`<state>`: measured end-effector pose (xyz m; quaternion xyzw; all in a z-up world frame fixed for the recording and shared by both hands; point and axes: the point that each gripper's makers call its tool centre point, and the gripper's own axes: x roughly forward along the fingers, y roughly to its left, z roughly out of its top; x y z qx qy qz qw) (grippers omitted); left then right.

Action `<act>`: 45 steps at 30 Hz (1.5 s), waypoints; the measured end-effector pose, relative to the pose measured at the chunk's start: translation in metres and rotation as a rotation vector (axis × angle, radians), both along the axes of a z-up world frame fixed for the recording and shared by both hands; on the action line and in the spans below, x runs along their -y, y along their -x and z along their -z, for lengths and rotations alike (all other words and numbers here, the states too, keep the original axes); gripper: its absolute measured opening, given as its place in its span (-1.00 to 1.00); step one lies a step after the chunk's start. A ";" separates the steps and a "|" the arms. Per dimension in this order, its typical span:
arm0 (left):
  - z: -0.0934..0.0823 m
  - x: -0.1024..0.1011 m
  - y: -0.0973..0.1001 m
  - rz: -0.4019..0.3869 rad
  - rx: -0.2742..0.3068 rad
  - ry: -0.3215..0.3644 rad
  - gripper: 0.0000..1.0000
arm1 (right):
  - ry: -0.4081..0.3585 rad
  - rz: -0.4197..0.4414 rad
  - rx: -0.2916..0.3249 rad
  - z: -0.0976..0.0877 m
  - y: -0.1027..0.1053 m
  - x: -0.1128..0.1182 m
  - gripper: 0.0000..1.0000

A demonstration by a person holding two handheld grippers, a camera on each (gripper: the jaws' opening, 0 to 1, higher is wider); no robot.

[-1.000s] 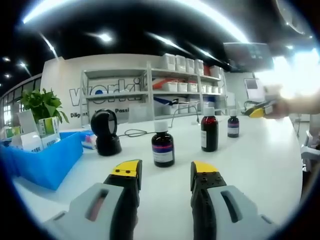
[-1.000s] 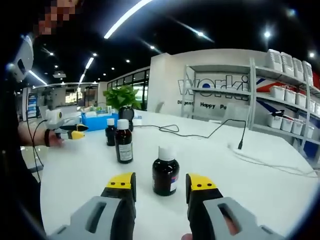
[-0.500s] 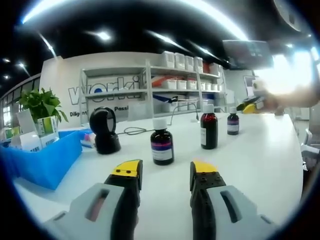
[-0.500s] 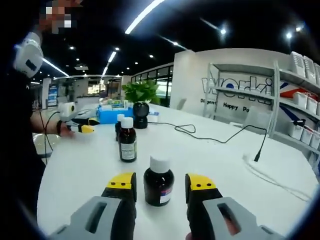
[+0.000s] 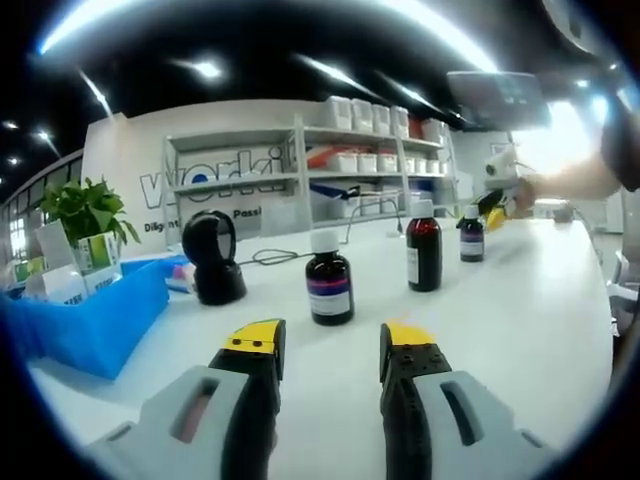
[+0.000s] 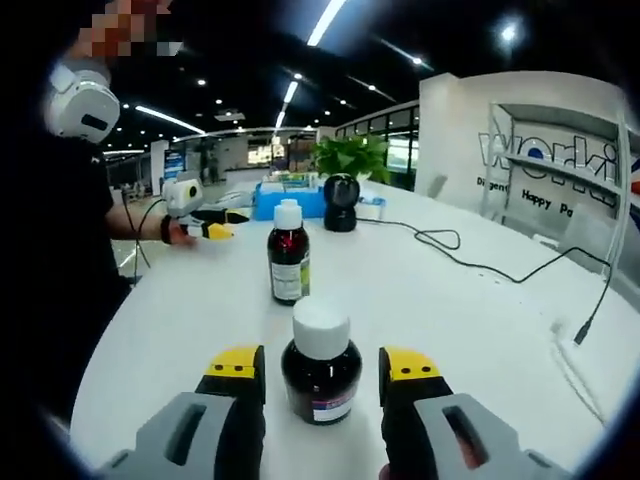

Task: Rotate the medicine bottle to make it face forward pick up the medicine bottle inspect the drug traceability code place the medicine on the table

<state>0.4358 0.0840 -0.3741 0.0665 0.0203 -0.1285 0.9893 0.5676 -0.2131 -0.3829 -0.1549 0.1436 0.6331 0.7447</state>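
1. Three dark medicine bottles with white caps stand upright on the white table [image 5: 520, 330] in the left gripper view: the nearest bottle [image 5: 329, 288] with a purple-banded label, a taller middle bottle [image 5: 424, 250], and a small far bottle [image 5: 471, 233].
2. In the right gripper view two of these are clear: the small far bottle [image 6: 321, 362] now close up, and the taller middle bottle [image 6: 289, 251] beyond it. Whether a third stands behind the taller one cannot be told.
3. One black barcode scanner [image 5: 214, 258] stands on its base to the left of the nearest bottle, with one black cable [image 5: 275, 262] trailing from it across the table.
4. One blue bin [image 5: 85, 320] holds several small boxes, and one green potted plant [image 5: 85, 208] rises behind it.
5. One white shelving unit [image 5: 300, 180] with rows of white containers lines the back wall.
6. The left gripper [image 5: 330, 345] is level and low over the table, pointing at the nearest bottle, which stands apart from it ahead of the tips. Its jaws are spread wide with nothing between them.
7. The right gripper [image 6: 322, 368] is also level and low. Its yellow-tipped jaws are parted on either side of the small far bottle, a gap visible at each side, so they bracket it without gripping.
8. In the left gripper view the right gripper appears far off beside the small bottle, in a blurred hand.
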 end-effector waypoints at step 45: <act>-0.004 -0.002 0.002 0.010 0.026 0.060 -0.40 | -0.135 0.550 0.036 -0.003 0.004 -0.007 -0.43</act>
